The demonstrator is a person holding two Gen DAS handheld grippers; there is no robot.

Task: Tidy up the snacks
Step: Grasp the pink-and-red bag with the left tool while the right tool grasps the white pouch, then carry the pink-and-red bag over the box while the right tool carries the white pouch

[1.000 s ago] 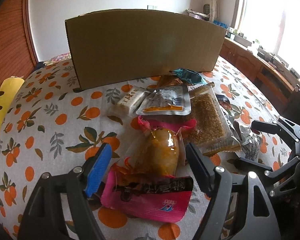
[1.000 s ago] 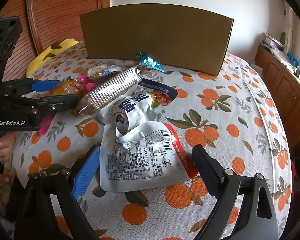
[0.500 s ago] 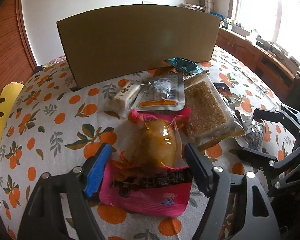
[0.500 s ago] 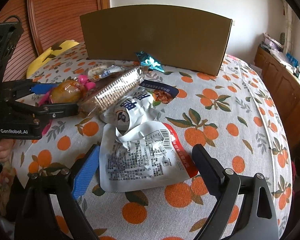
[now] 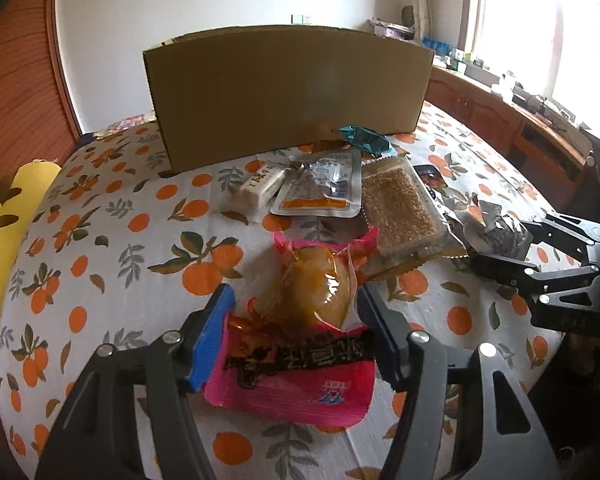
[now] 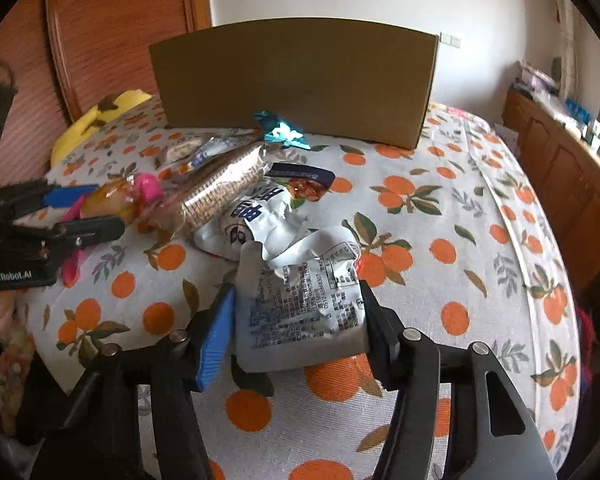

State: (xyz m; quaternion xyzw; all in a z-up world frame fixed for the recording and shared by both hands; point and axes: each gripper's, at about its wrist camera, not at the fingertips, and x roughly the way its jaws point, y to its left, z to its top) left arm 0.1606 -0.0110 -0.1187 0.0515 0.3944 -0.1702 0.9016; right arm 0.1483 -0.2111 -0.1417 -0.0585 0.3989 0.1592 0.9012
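Note:
My left gripper (image 5: 296, 316) is shut on a pink snack pack (image 5: 300, 344) with a yellow-brown piece inside, low over the tablecloth. It also shows in the right wrist view (image 6: 108, 200). My right gripper (image 6: 296, 316) is shut on a crumpled white snack bag (image 6: 300, 304). A pile of snacks lies between: a sesame cracker pack (image 5: 399, 208), a silver pouch (image 5: 323, 188), a small white bar (image 5: 260, 184), a teal wrapper (image 5: 363, 140) and a blue-white bag (image 6: 256, 212). A brown cardboard box (image 5: 288, 88) stands behind them.
The round table has an orange-print cloth (image 5: 100, 220). A yellow cushion (image 5: 4, 216) lies at the left edge. Wooden cabinets (image 6: 559, 160) run along the right wall. A wooden panel (image 6: 112, 32) stands at the back left.
Both grippers have closed from wide open onto their packs. The white bag is now crumpled between the right fingers. The left gripper has pulled back from the box.

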